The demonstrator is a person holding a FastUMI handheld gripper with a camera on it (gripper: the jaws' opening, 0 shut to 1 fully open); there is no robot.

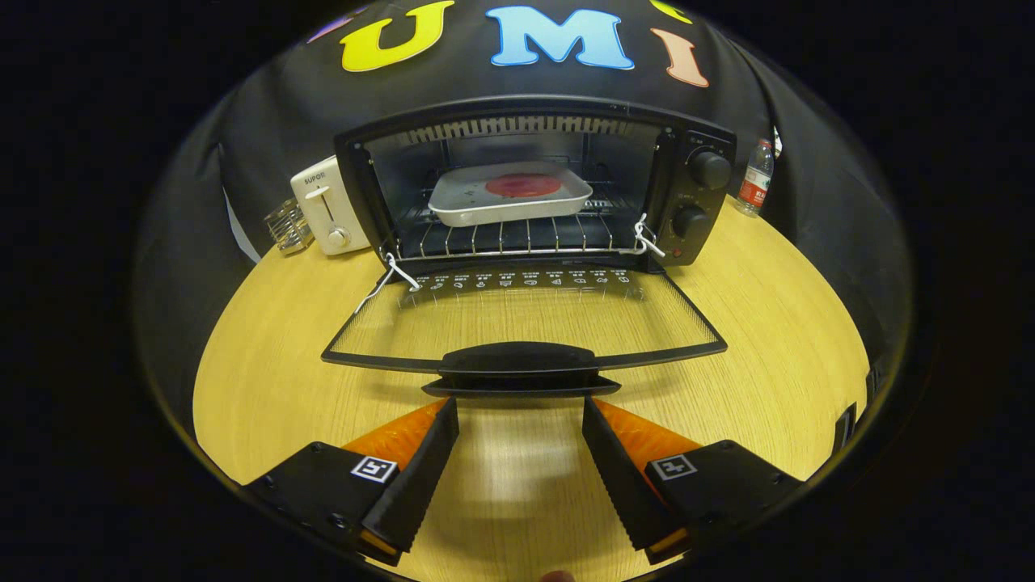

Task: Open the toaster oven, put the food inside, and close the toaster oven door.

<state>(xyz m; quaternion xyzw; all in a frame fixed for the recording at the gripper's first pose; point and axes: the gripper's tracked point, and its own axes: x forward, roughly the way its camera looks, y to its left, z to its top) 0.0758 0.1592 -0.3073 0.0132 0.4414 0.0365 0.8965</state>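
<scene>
- Nearest, the hand-held gripper (520,420) hung low over the wooden surface (267,380), its two fingers spread apart with nothing between them.
- Just ahead of the fingertips lay the door handle (519,361), the dark bar on the near edge of the glass door (525,315), which was dropped fully down and lay flat.
- Beyond the door stood the toaster oven (534,182), cavity open. On its wire rack sat a white tray (511,198) with a round red piece of food (522,186) on it, so the loading looked done and only the closing remained.
- White cords (398,273) were tied at both hinge corners.
- Left of the oven stood a white toaster (325,207); far right, a water bottle (756,179).
- Risks, as I judged them: the fingers could slide under the handle and slip off it mid-lift, letting the door drop back; a hard push could shove the oven rearward; a loose cord could catch in the hinge.
</scene>
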